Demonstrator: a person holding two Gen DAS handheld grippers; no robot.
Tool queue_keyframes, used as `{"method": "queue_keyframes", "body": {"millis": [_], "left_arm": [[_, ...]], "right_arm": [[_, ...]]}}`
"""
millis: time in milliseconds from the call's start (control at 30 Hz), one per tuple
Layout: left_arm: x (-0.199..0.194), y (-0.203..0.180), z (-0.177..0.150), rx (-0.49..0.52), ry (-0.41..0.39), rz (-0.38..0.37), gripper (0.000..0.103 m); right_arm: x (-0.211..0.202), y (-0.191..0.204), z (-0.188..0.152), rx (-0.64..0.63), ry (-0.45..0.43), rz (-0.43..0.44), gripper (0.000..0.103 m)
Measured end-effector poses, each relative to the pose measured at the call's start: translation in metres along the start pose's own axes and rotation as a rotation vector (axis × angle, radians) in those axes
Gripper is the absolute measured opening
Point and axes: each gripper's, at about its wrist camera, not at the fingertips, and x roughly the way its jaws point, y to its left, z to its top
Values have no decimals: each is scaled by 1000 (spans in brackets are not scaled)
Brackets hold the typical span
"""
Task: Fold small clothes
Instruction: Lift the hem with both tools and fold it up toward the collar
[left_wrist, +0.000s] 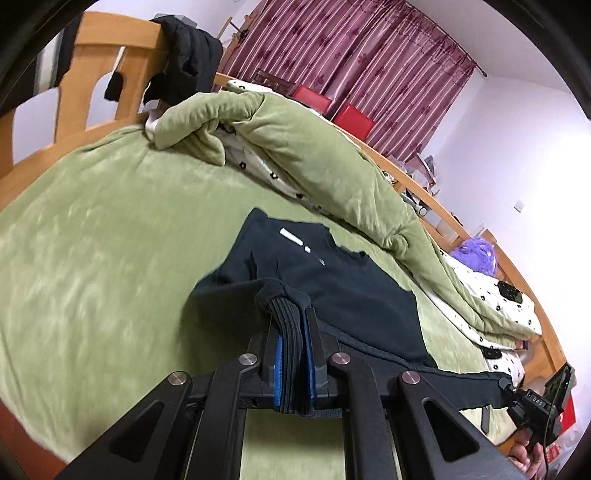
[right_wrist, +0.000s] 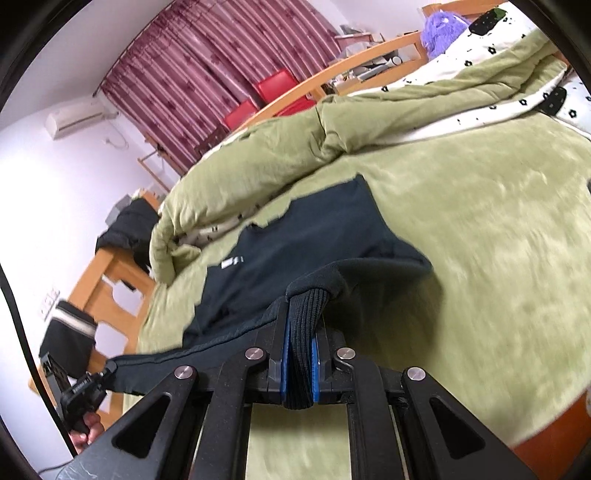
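I'm working in a home bedroom; ahead of my tongs spreads a bed (left_wrist: 92, 240) under a green plush cover, with a rumpled green quilt (left_wrist: 295, 147) heaped beyond it; a wooden headboard (left_wrist: 107, 74) stands off to the left with dark clothes draped over it; farther back hang maroon curtains (left_wrist: 351, 55), and an air conditioner (right_wrist: 79, 116) is mounted on the white wall.

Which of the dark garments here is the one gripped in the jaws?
The dark sweater spread on the green bed; the black jacket just hangs over the headboard.
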Motion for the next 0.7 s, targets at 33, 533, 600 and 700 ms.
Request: {"method": "queue_keyframes", "body": {"millis": [33, 533, 600, 700], "left_arm": [[9, -3, 9, 3, 0, 2, 10], [157, -24, 84, 77, 32, 61, 10], [176, -22, 90, 72, 41, 58, 10], [202, -21, 96, 76, 48, 65, 10]], "right_arm": [[8, 1, 9, 4, -2, -1, 9], [149, -5, 105, 48, -3, -43, 9], [166, -10, 114, 46, -3, -43, 9], [190, -16, 126, 41, 0, -49, 9]]}}
